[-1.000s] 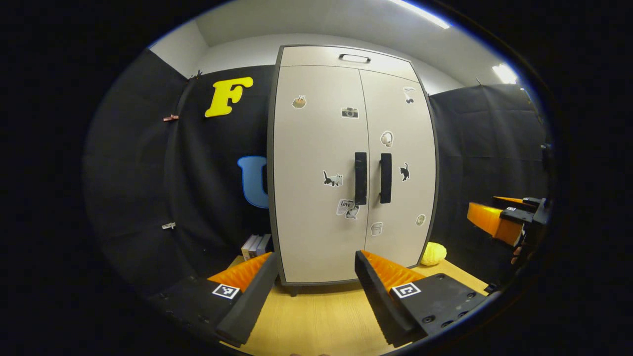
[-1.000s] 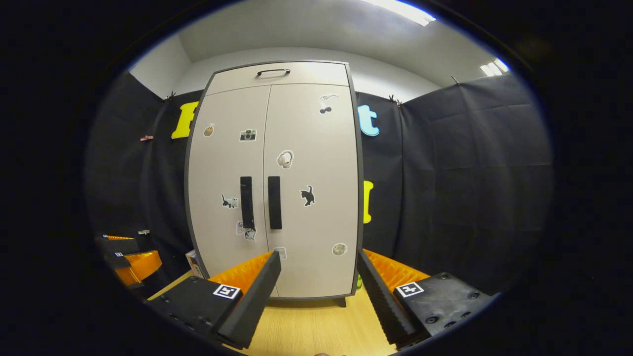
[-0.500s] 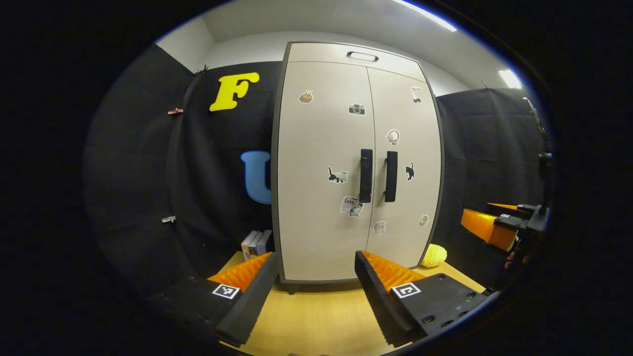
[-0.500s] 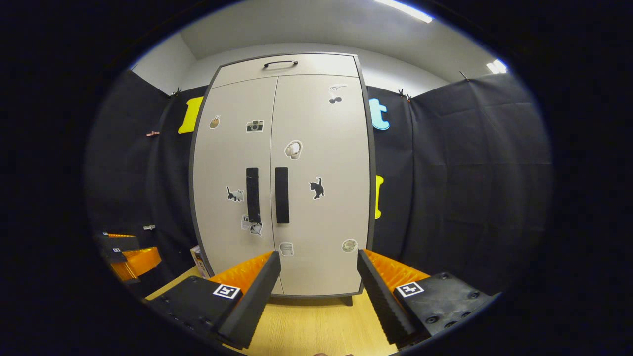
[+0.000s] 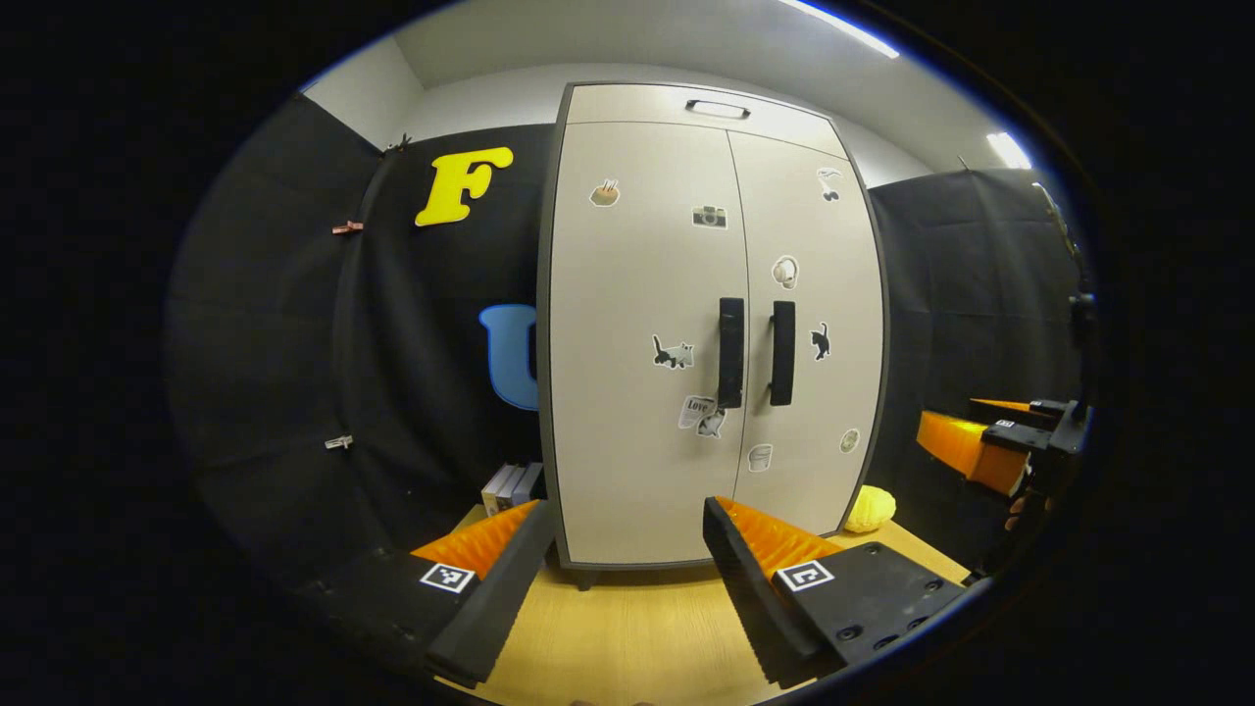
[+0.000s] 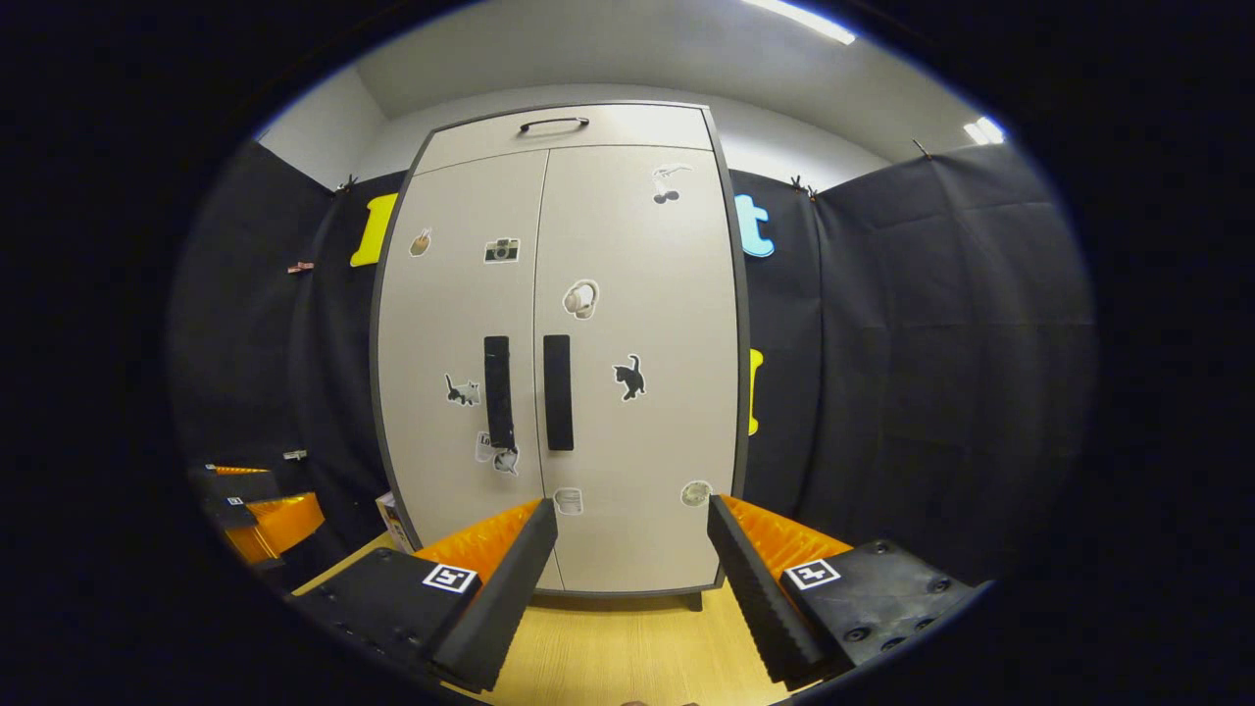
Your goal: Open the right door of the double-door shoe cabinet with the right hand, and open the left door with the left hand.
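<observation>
The right tool [image 6: 627, 554] hangs with its jaws spread wide and nothing between them, aimed at the foot of the shoe cabinet [image 6: 637, 549] and well apart from it. The left tool [image 5: 623, 549] is equally wide and empty, also well short of the cabinet. In the left gripper view the right tool appears far off at 3 o'clock; in the right gripper view the left tool sits low at 8 o'clock.

Both doors look shut, so the step in hand seems to be the approach to the first grasp. The right handle [image 6: 558, 392] stands at about 11 o'clock from the right tool, just beside the left handle [image 6: 498, 392] across the centre seam. The next move likely calls for raising the right tool, bringing its jaws around the right handle alone, then closing and pulling outward.

The cabinet stands upright on a pale wooden counter [image 6: 627, 657], stickers scattered over its doors. A yellow object [image 5: 869, 508] lies at its right foot, some books [image 5: 510, 483] at its left, black cloth walls behind
</observation>
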